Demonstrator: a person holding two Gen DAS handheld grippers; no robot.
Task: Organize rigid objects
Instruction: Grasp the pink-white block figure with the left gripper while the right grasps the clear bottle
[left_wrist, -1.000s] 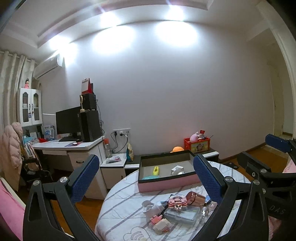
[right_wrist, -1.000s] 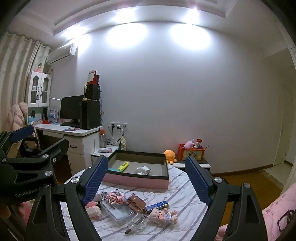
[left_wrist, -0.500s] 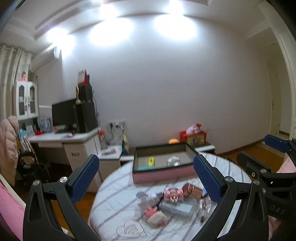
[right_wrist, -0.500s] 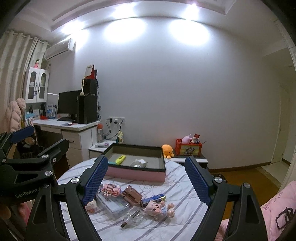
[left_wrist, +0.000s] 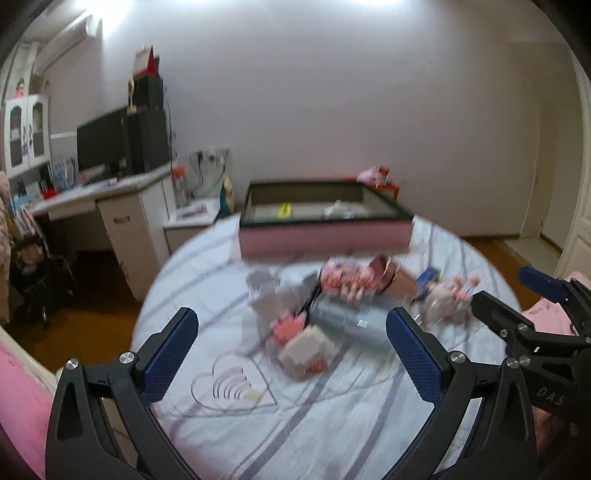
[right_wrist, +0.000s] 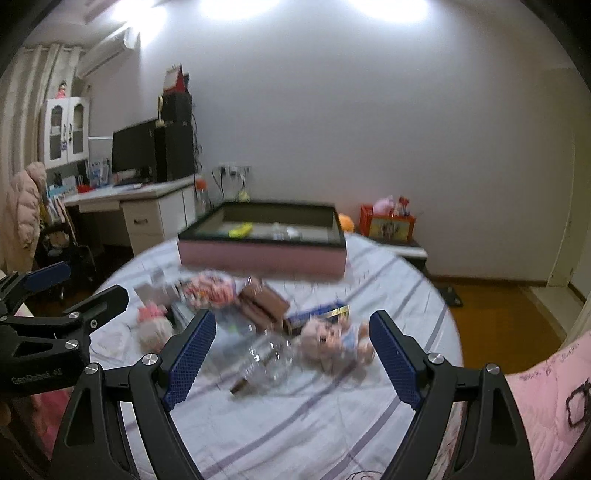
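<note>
Blurry pile of toys (right_wrist: 258, 314) on the striped round desk (right_wrist: 332, 424): doll (right_wrist: 334, 341), clear bottle (right_wrist: 267, 360), brown case (right_wrist: 262, 301), just before the pink box (right_wrist: 262, 254). Both grippers' fingers wide, holding nothing. Right gripper (left_wrist: 546, 325) reads "DAS".

Your left gripper (left_wrist: 291, 350) fills the lower edge of its own wrist view, jaws spread wide with nothing between them; its blue-padded fingers (left_wrist: 168, 354) reach up from the black frame toward 11 and 1 o'clock. Your right gripper (right_wrist: 291, 352) shows the same pose in its own view, jaws wide apart and empty, its blue pads (right_wrist: 393, 360) facing one another. Both tilt somewhat downward. Each tool appears in the other's camera: the right one enters the left view at 3 o'clock, the left one enters the right view at 9 o'clock, so you hold them side by side, apart.
</note>
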